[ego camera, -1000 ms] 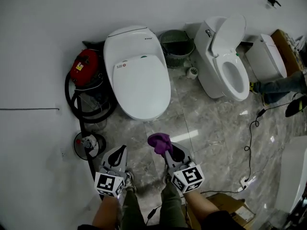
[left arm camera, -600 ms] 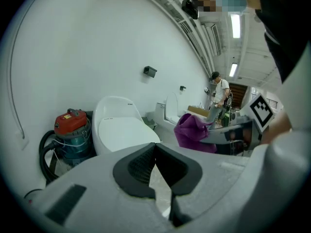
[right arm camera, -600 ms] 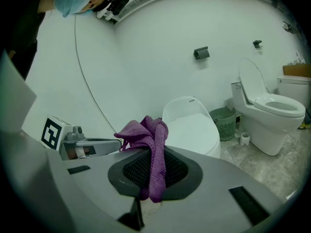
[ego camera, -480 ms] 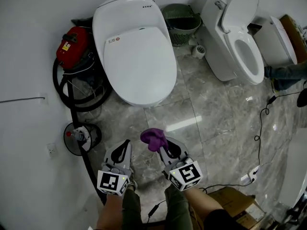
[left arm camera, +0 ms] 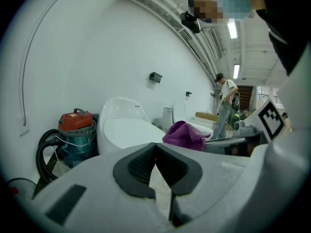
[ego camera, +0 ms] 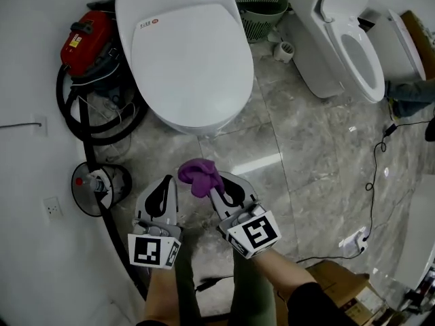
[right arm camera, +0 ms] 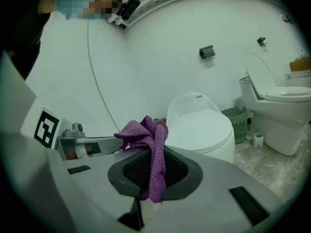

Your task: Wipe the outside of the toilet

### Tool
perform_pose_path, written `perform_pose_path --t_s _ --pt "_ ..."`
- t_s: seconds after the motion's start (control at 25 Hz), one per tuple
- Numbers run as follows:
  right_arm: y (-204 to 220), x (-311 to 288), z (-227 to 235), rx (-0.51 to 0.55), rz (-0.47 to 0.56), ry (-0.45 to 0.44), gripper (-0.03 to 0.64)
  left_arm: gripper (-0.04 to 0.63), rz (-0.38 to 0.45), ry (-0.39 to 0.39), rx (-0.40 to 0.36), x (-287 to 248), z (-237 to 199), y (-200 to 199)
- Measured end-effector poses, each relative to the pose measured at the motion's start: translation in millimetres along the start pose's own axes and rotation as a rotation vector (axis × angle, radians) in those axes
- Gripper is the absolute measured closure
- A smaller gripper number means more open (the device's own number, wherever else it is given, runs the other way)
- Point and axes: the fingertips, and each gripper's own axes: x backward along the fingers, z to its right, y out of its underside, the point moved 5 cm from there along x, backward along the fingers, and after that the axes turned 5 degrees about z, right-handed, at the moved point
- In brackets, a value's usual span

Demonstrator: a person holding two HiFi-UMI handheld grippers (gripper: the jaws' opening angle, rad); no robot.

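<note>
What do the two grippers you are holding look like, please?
The left gripper and right gripper are light grey shells with black ribbed pads. Each carries a white cube with black square markers. A dark sleeve shows on the right arm.

toilet lid label (ego camera: 147, 25), red vacuum sticker (ego camera: 74, 41), both unreadable

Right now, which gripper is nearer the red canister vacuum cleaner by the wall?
Left. In the head view the left gripper is below and just right of the red canister vacuum cleaner; the right gripper, shut on a purple cloth, is farther right.
</note>
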Motion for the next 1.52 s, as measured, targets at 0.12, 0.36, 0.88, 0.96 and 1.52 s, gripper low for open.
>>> perform_pose_path --t_s 0.12,0.36,0.88,0.96,1.52 --pt "21.2 -16.4 13.6 0.023 0.035 -0.002 0.577 0.594 0.033 -0.005 -0.006 -14.3 -7.6 23.4" --pt "71.7 -48.3 39.2 0.055 0.092 -0.003 0.577 0.594 0.047 0.037 -0.068 -42.3 -24.9 83.5" --pt "116.2 -115.5 48.8 0.181 0.240 -0.166 0.577 0.594 0.134 0.032 -0.083 -62.8 -79.4 154.7" --pt "120.6 -121.5 48.4 0.191 0.233 -0.182 0.577 0.594 0.157 0.017 -0.094 -63.6 -82.2 155.2" --pt "124.4 -124.2 83.8 0.208 0.223 -0.175 0.577 0.594 0.113 0.053 -0.165 -71.4 -72.3 169.2"
